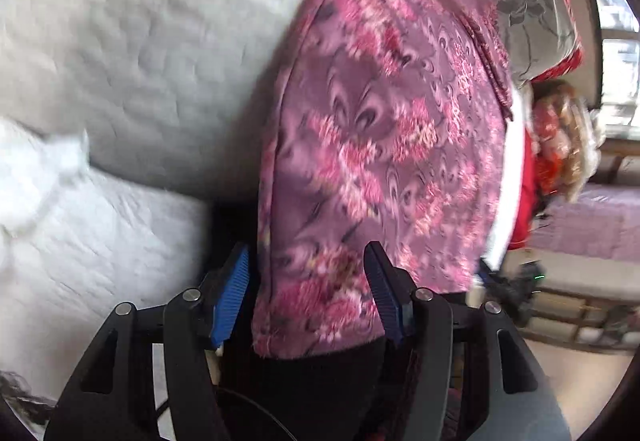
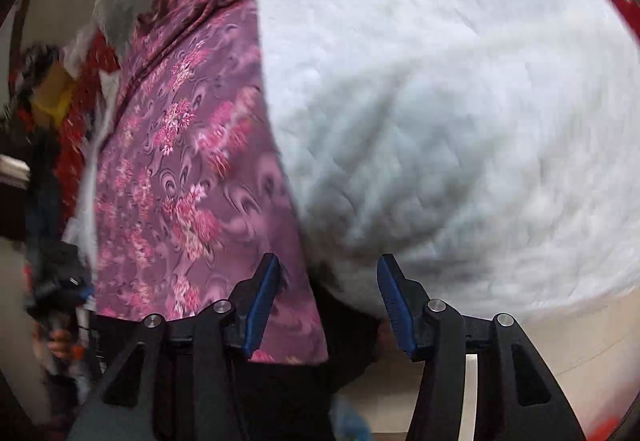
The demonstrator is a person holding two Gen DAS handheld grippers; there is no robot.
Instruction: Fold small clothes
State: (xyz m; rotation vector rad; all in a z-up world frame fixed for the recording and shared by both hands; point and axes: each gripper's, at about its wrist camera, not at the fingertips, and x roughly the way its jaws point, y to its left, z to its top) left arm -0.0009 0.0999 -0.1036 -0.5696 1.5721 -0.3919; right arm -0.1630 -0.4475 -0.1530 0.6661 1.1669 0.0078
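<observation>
Purple floral garment (image 1: 380, 145) lies spread on the white quilt (image 1: 132, 53), along its edge, and I place everything else from that quilt. No brand, label or writing can be read on either; both views are blurred. My left claw (image 1: 308, 281) hangs over the garment's near hem, jaws spread, the cloth seen between the blue pads (image 1: 234, 281) but not pinched. My right claw (image 2: 328, 293) stands where garment and quilt meet, jaws spread, nothing pressed between them. In the right wrist view the quilt fills the side beyond the garment. Off the quilt's far side sits a heap of red and patterned cloth (image 1: 560, 137), apart from the garment.
</observation>
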